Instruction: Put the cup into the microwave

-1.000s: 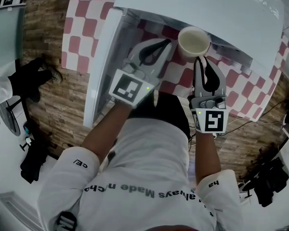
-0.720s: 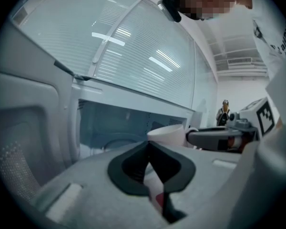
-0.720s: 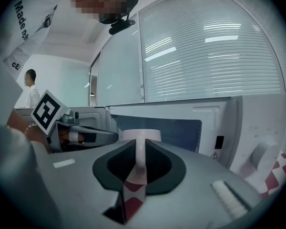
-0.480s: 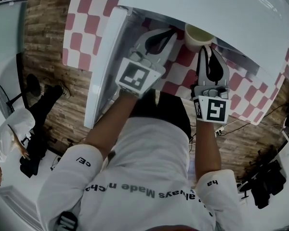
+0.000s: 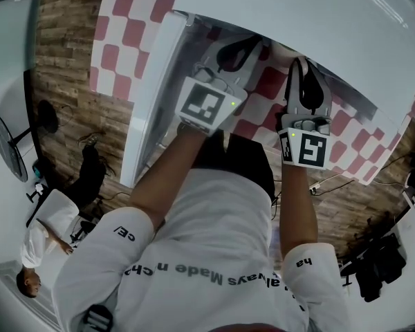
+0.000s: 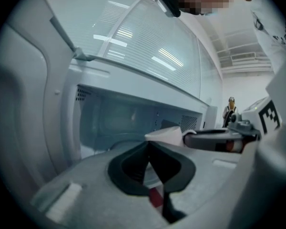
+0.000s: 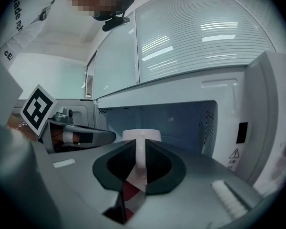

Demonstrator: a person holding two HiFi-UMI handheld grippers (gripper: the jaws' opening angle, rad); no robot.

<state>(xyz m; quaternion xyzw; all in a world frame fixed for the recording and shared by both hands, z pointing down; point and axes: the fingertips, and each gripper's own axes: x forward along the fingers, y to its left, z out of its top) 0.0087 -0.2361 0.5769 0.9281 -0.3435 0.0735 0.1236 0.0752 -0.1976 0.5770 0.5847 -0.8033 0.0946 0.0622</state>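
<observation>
The white cup (image 7: 142, 136) hangs by its handle in my right gripper (image 7: 140, 144), just before the open microwave's cavity (image 7: 176, 123). In the head view the cup is hidden under the microwave's white top (image 5: 297, 12), where the right gripper (image 5: 299, 62) reaches in. My left gripper (image 5: 252, 41) is alongside at the opening, shut with nothing in it. From the left gripper view I see its jaws (image 6: 148, 144) pressed together, with the cup (image 6: 168, 135) and the right gripper (image 6: 214, 140) to the right. The microwave door (image 5: 149, 95) stands open at the left.
The microwave stands on a red-and-white checked cloth (image 5: 117, 40) above a wooden floor (image 5: 62, 61). A person in white (image 5: 45, 241) and a fan (image 5: 7, 147) are at the far left. Cables and a power strip (image 5: 318, 184) lie at the right.
Both grippers have moved forward to the microwave's opening. The cup, in plain sight a second ago, has passed under the microwave's top in the head view.
</observation>
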